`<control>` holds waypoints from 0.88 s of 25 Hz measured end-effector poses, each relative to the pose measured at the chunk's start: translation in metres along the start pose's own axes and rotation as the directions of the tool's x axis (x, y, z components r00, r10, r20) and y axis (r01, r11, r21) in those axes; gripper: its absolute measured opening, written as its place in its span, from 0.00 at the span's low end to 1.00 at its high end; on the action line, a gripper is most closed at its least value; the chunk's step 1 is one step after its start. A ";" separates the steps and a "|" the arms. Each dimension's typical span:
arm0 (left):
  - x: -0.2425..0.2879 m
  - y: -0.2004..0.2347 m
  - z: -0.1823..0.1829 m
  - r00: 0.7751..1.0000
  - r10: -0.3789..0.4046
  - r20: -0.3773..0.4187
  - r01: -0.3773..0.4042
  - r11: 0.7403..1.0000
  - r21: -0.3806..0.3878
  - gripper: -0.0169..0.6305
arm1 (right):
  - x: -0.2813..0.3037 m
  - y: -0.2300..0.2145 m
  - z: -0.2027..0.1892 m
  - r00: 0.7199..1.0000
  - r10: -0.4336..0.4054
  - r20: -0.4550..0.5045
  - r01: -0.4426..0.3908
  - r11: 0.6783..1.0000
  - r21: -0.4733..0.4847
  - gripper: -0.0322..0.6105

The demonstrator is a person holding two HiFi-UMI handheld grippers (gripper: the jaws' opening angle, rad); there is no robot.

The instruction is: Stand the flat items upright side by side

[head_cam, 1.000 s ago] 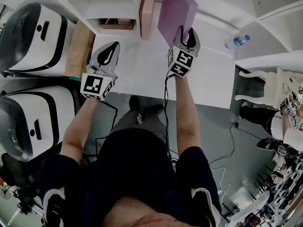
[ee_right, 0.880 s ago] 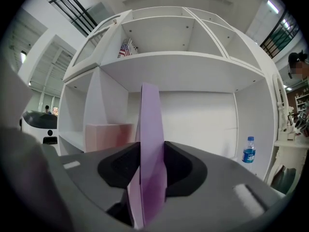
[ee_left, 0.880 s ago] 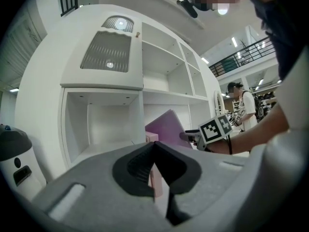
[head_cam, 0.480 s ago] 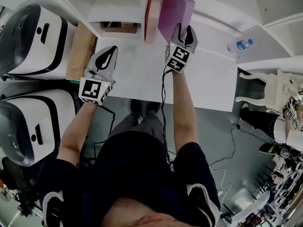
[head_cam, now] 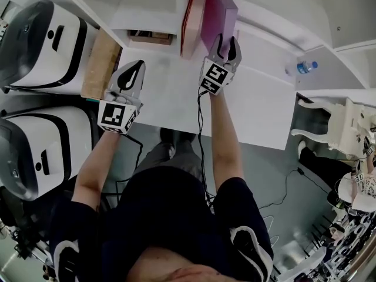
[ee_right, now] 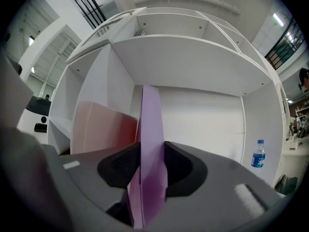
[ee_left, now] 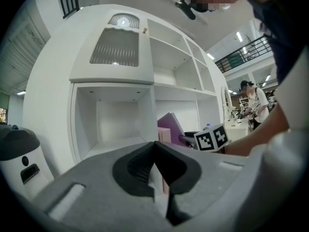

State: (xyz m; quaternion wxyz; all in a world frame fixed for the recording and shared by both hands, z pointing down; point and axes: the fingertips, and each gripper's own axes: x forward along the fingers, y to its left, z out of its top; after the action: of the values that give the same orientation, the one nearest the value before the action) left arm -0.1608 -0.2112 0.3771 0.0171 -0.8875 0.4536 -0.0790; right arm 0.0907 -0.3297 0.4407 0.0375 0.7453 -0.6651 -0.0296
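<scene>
Purple flat item [ee_right: 150,144]: 1 pc, on edge, pinched betw. the jaws of the R gripper [head_cam: 227,44]. The jaws press on its near edge at a narrow gap. We place it inside the open compartment at desk level of the white shelf unit [head_cam: 147,7]. It sits a little tilted rather than plumb.

Red flat item [head_cam: 189,22]: 1 pc, upright, same compartment. It stands just left of the purple one and beside the divider wall. We cannot tell whether the two touch.

L gripper [head_cam: 135,69]: jaws fully together, nothing betw. them. It hovers over the white desk [head_cam: 170,98], left of the R gripper and apart from both items.

Misc.: we also note a water bottle [head_cam: 304,67] on the ledge at right. A brown panel [head_cam: 100,63] lies along the desk's left edge. Two white-and-black machines [head_cam: 41,40] stand beyond it.
</scene>
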 end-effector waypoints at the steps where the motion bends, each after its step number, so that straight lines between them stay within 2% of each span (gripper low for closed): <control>1: 0.001 0.001 -0.001 1.000 0.005 -0.002 -0.005 1.000 -0.002 0.03 | 0.000 0.003 -0.001 1.000 0.003 0.004 -0.003 1.000 -0.008 0.28; 8: -0.001 0.005 -0.008 0.999 0.028 -0.021 -0.028 1.000 -0.011 0.03 | -0.008 0.019 -0.016 1.000 0.021 0.020 -0.020 0.998 -0.055 0.30; 16: -0.002 0.006 -0.013 0.999 0.036 -0.030 -0.037 0.999 -0.019 0.03 | -0.008 0.041 -0.047 0.985 0.145 -0.088 -0.152 0.985 -0.079 0.31; 22: -0.001 0.004 -0.012 0.999 0.038 -0.026 -0.038 0.999 -0.019 0.03 | -0.012 0.048 -0.049 0.972 0.199 -0.121 -0.208 0.976 -0.062 0.31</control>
State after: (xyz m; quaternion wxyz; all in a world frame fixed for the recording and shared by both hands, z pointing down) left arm -0.1662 -0.2119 0.3884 0.0042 -0.8778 0.4713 -0.0857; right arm 0.0463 -0.3228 0.4942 0.1056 0.6717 -0.7332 -0.0076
